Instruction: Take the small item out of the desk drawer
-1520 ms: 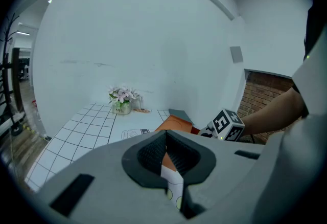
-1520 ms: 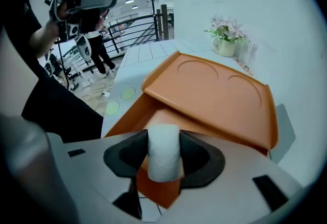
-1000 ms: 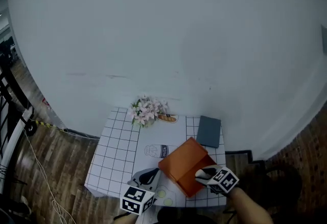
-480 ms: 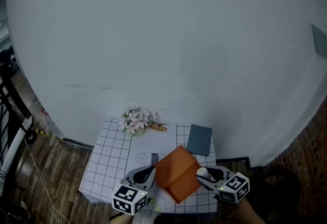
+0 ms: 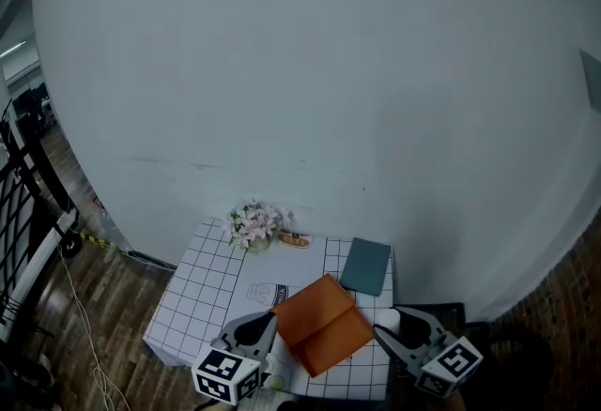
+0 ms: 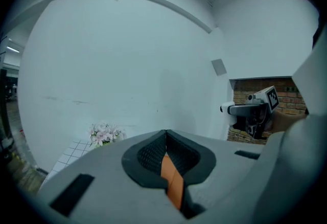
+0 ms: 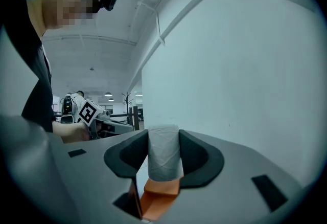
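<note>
Pale, bare wall fills most of the head view, with dark wood flooring round a small desk (image 5: pixel 188 306) covered in a white cloth with a black grid. At the desk's far edge sits a bunch of pale pink and white flowers (image 5: pixel 252 223), with a small brown bread-like thing (image 5: pixel 294 240) just beside it. A flat grey-blue book (image 5: pixel 366 266) lies near the far right corner.

Nearer the person, a flat orange box (image 5: pixel 322 323) lies at an angle across the desk. The left gripper (image 5: pixel 270 319) points at the box's left side; its jaws are pressed together with nothing between them, and only a strip of orange shows through the gap below them.

The right gripper (image 5: pixel 385 330) is at the box's right edge. Its jaws are clamped on a small white cylinder-shaped roll (image 7: pixel 163 154), which stands upright between the dark pads. In the right gripper view the orange surface lies directly beneath the roll. Whether the roll touches the box cannot be told. Each gripper view shows the other gripper's marker cube off to the side.
</note>
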The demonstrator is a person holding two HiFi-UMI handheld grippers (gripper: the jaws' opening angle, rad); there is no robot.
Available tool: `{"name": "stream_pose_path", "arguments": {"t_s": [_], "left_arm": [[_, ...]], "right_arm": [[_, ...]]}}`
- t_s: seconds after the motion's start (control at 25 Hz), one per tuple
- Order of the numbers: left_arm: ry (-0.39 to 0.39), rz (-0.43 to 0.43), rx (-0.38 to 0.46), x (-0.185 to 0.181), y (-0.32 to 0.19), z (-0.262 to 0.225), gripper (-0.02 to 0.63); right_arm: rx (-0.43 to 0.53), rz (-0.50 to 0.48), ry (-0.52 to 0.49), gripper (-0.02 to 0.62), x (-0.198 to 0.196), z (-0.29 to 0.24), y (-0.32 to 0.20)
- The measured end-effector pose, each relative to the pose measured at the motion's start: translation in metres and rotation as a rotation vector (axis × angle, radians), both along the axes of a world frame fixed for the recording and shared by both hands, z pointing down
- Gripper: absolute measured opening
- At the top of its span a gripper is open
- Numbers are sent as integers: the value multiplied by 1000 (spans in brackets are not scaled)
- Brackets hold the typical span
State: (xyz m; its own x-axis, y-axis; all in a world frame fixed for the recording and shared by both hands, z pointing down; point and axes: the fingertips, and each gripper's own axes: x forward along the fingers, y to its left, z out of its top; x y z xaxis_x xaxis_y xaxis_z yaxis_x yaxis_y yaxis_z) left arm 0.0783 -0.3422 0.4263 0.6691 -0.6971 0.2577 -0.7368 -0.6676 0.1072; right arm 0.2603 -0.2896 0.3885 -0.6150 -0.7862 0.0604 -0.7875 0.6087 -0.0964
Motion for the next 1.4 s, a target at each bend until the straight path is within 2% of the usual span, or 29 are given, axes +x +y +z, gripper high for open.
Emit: {"name": "stream_pose_path", "arguments": {"t_s": [0.28,0.6,0.84,1.04,1.4], "left_arm": [[-21,-24,29,9,-6,-5,11],[-29,26,67,44,-3,-15,11],[-22,19,70,49,0,-15,10],[-29,-8,68,43,2,-9,11],[-29,-64,88,21,3,-10,11]], "right_arm": [[65,33,-55,178,19,-20,8],[117,96,-77,176,44,-32,15],[93,100,-86,176,45,-23,18],[29,130,-72,175,57,-4,20],[21,143,-64,175,63,-6,19]]}}
